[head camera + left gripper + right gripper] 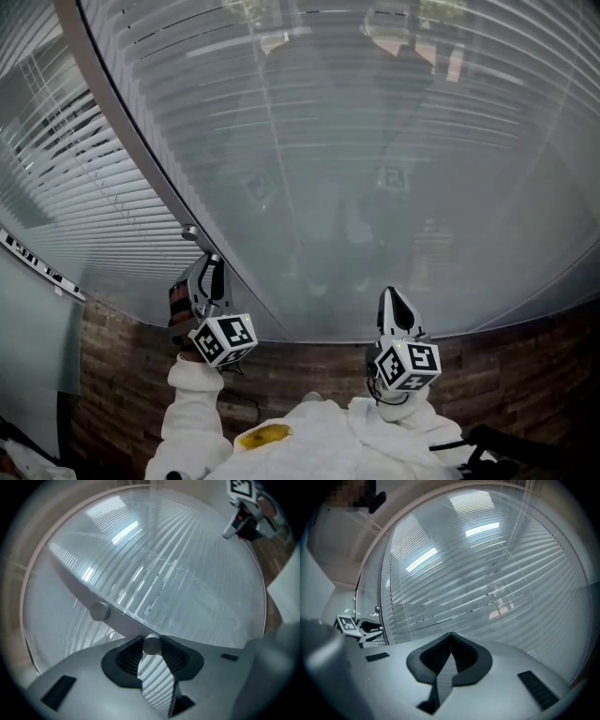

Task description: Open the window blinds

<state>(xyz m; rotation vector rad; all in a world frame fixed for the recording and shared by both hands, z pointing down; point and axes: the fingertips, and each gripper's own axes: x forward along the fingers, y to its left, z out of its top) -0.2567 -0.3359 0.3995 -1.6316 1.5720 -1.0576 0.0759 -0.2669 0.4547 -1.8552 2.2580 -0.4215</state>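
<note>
Now my left gripper (151,641) reaches out level at the window frame bar (115,618), jaws clamped on a round knob (151,645) there. My right gripper (451,634) is held level beside that bar, jaws together and empty, facing the blinds (487,573).

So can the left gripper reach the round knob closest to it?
Probably yes: the knob already sits between the left gripper's jaws, both pads look pressed against it, and nothing blocks the way.

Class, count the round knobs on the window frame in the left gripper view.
2. One knob sits pinched between the left gripper's jaws; the other knob is up-left along the frame. More may be hidden outside the view.
</note>
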